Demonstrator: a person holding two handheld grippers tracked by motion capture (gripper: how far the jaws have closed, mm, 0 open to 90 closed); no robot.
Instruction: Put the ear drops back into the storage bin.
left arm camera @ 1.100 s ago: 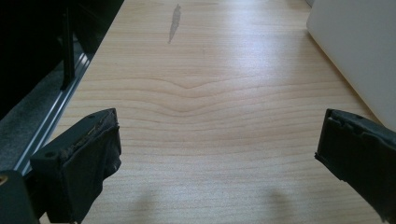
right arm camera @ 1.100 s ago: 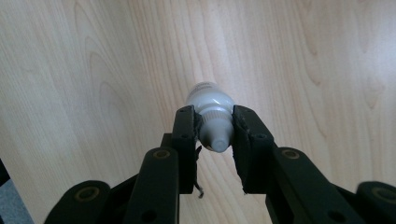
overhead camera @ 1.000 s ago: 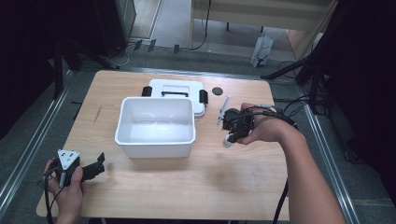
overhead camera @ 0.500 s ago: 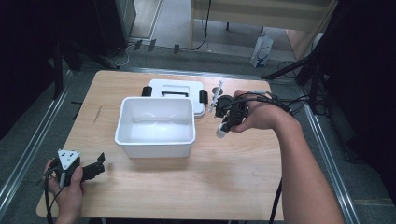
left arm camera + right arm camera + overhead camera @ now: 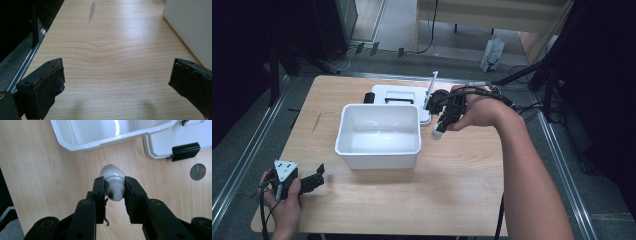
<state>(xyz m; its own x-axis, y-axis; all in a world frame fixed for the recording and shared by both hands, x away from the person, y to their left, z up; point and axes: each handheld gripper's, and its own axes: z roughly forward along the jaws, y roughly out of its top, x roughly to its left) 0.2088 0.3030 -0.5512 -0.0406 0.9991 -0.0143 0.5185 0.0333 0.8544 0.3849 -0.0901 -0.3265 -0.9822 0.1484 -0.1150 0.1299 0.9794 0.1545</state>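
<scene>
My right gripper [image 5: 114, 188] is shut on a small white bottle [image 5: 113, 178], clamped near its cap end, with the bottle's round end pointing away toward the table. In the high view that gripper [image 5: 443, 125] hangs in the air just right of the white bin [image 5: 379, 150], the bottle [image 5: 437, 132] showing below it. The bin is open and looks empty. At the table's front left corner my left gripper [image 5: 314, 176] rests low, and its jaws [image 5: 115, 82] stand wide open over bare wood.
The bin's white lid [image 5: 399, 95] with black clips lies flat behind the bin. A small dark round disc [image 5: 198, 171] sits on the wood by the lid. A thin white stick [image 5: 430, 90] rises near the right hand. Metal rails edge the table.
The right hand has lifted the bottle off the table and carried it left, toward the bin's right rim. The left hand has stayed put.
</scene>
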